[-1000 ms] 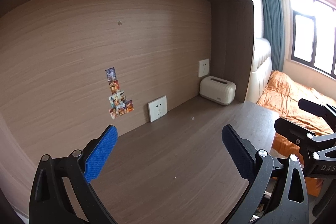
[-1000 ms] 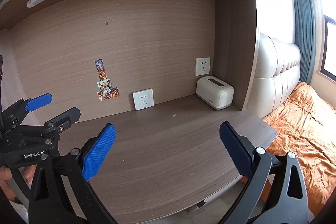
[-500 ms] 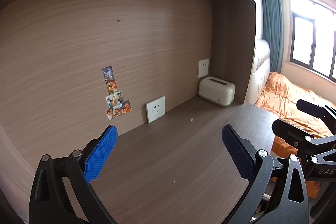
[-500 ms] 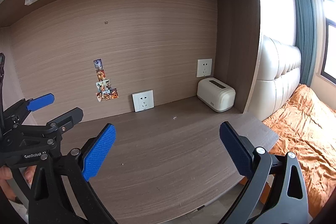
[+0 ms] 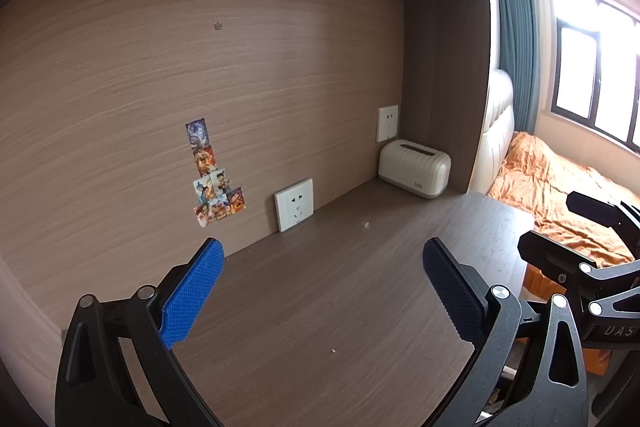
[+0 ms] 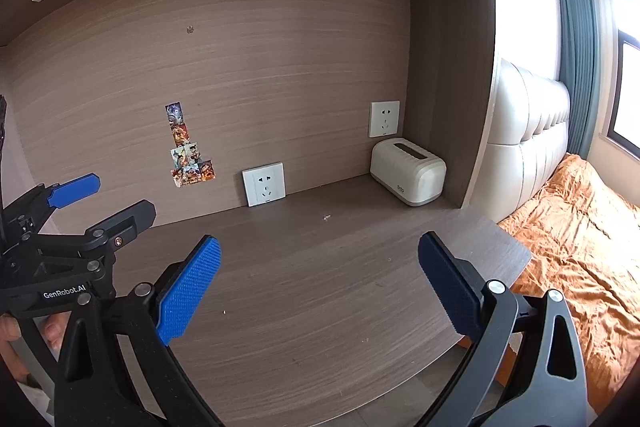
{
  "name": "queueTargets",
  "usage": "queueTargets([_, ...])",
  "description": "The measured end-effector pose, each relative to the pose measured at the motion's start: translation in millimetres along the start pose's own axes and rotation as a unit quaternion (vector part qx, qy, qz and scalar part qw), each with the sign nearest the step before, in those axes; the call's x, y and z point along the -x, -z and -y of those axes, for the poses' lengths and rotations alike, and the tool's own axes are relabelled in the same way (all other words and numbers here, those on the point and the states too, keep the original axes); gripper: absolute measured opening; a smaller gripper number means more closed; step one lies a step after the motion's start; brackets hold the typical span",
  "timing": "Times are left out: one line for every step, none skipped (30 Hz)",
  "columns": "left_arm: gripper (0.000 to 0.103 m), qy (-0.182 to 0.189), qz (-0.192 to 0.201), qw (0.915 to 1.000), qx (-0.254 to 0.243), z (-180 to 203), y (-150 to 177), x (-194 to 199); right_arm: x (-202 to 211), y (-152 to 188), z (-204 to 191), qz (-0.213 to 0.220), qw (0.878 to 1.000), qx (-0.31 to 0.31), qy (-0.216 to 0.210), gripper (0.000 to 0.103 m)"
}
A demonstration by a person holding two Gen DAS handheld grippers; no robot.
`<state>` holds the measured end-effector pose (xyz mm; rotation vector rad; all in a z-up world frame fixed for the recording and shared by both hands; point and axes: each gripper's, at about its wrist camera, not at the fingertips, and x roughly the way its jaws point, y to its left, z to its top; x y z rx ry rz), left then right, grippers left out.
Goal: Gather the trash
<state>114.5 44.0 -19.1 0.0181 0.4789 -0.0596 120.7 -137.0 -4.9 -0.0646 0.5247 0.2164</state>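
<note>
A dark wooden desk [image 6: 320, 307] sits in an alcove with a wood-panelled back wall. Going left to right: the left gripper [image 5: 320, 291] hangs over the near left part of the desk, its blue pads wide apart with nothing between them. On the wall behind it is a column of small colourful stickers [image 5: 214, 173], then a white wall socket [image 5: 294, 205] at desk level. Just right of that socket, a tiny white scrap [image 6: 327, 217] lies on the desk near the back; other pale crumbs [image 6: 225, 311] dot the surface closer in. Further right, a cream tissue box [image 6: 408, 173] stands in the back corner below a second socket [image 6: 384, 119]. The right gripper [image 6: 320, 287] also gapes fully and holds nothing. Beyond the desk edge is a bed with an orange cover [image 6: 580, 239].

This looks like the search stage: no trash is held yet. The next move likely calls for reaching forward, lowering over the white scrap and pinching finely.

Compared with one second ago, both views have tilted slightly, the stickers and socket sitting a little further left; otherwise nothing has shifted.
</note>
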Motion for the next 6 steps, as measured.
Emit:
queueTargets([0.098, -0.001, 0.000, 1.0000, 0.001, -0.4, -0.3, -1.1, -1.6, -0.9, 1.0, -0.001, 1.000, -0.001, 0.000, 0.098])
queueTargets([0.098, -0.002, 0.001, 1.0000, 0.001, -0.6, -0.7, -1.9, -2.9, -1.3, 1.2, -0.001, 1.000, -0.002, 0.001, 0.098])
queueTargets([0.098, -0.002, 0.001, 1.0000, 0.002, -1.2, -0.8, -2.3, -3.5, -1.6, 1.8, -0.002, 1.000, -0.003, 0.001, 0.098])
queueTargets([0.098, -0.004, 0.002, 1.0000, 0.003, -1.5, -0.7, -2.1, -4.3, -1.9, 2.0, -0.002, 1.000, -0.003, 0.001, 0.098])
queueTargets([0.098, -0.005, 0.003, 1.0000, 0.003, -2.0, -1.0, -2.4, -5.1, -2.4, 2.0, -0.001, 1.000, -0.002, 0.001, 0.098])
queueTargets([0.098, -0.005, 0.004, 1.0000, 0.002, -2.6, -1.4, -3.2, -5.4, -3.0, 1.7, 0.000, 1.000, -0.003, 0.001, 0.098])
